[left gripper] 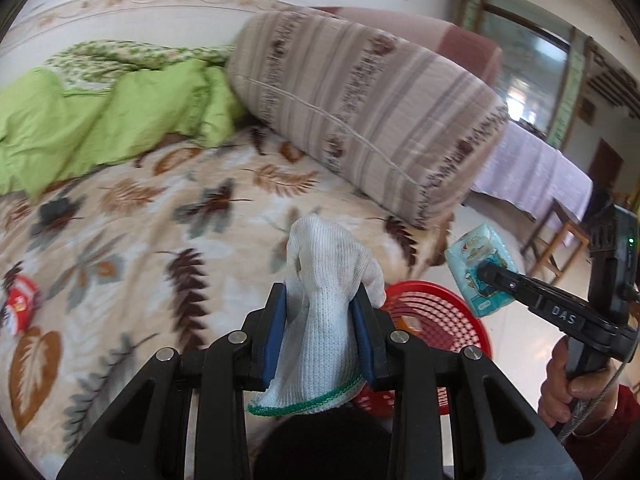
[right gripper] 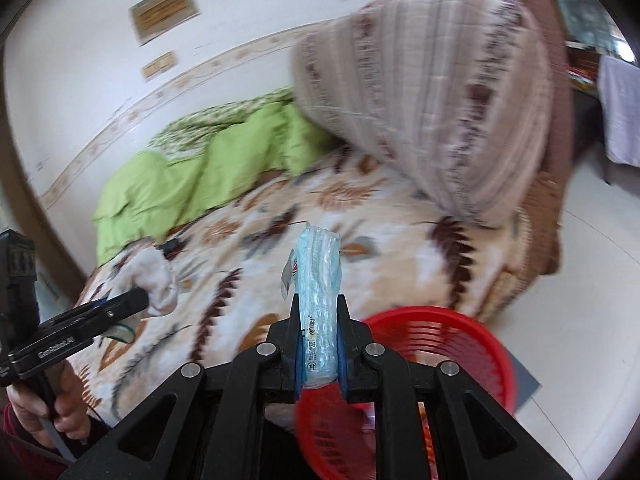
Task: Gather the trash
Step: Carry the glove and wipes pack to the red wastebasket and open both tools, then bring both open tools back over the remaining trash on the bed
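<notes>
1. Trash is in hand on both sides, and one piece is left on the bed: a red wrapper lying at the far left of the leaf-print blanket.
2. Left tool is clamped narrow on a white knit glove, which sticks up between the blue pads.
3. Red basket stands on the floor just beside the bed edge, below and ahead of both tools.
4. Right tool is closed tight on a pale blue tissue packet, held upright.
5. By my reading, the step is the carry to the basket, with both loads near its rim.
6. Next move, as I judge it: bring each tool over the basket's mouth, then spread the jaws so glove and packet drop inside, not on the floor.
</notes>
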A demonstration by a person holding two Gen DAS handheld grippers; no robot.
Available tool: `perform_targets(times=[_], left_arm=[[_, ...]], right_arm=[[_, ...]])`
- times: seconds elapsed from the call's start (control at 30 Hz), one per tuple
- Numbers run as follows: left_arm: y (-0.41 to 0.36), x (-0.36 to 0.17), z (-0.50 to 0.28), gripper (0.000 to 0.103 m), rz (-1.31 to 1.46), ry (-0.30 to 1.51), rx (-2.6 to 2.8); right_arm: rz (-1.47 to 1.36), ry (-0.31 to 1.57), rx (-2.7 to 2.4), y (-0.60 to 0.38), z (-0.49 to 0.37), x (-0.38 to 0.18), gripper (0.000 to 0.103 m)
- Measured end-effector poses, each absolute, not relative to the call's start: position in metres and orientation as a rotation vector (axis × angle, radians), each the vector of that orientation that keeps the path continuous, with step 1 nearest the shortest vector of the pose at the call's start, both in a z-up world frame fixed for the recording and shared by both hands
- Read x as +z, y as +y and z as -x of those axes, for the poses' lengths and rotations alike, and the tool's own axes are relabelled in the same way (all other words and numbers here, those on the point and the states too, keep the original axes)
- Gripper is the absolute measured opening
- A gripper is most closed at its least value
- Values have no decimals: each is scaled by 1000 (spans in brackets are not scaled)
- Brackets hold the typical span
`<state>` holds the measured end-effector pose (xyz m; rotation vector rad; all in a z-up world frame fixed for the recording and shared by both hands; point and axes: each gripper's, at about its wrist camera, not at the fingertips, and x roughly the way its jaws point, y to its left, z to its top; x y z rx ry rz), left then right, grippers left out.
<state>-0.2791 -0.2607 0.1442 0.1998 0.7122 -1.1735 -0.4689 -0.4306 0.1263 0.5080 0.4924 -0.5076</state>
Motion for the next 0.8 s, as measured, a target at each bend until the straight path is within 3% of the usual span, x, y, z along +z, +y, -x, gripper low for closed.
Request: perform_targets(times=[0.17, 0.2, 0.23, 0.3, 0.53, 0.8], left_arm=[[-308, 136, 313, 32, -243, 764, -1284], [-317, 134, 319, 35, -249, 785, -1308], [-320, 133, 321, 45, -256, 797, -1319], [-323, 131, 328, 50, -269, 790, -1318], [-293, 138, 305, 54, -249, 736, -1234], [-220, 142, 241, 58, -167, 728, -1036]], right_arm=[[-563, 515, -590, -454, 492, 117, 14], [-570, 525, -618, -457, 493, 115, 16], [-581, 537, -631, -461, 494, 112, 19], [-614, 536, -635, -466, 497, 110, 25], [-610, 522, -588, -461, 479, 116, 27], [-509, 580, -369, -412, 384, 123, 30]])
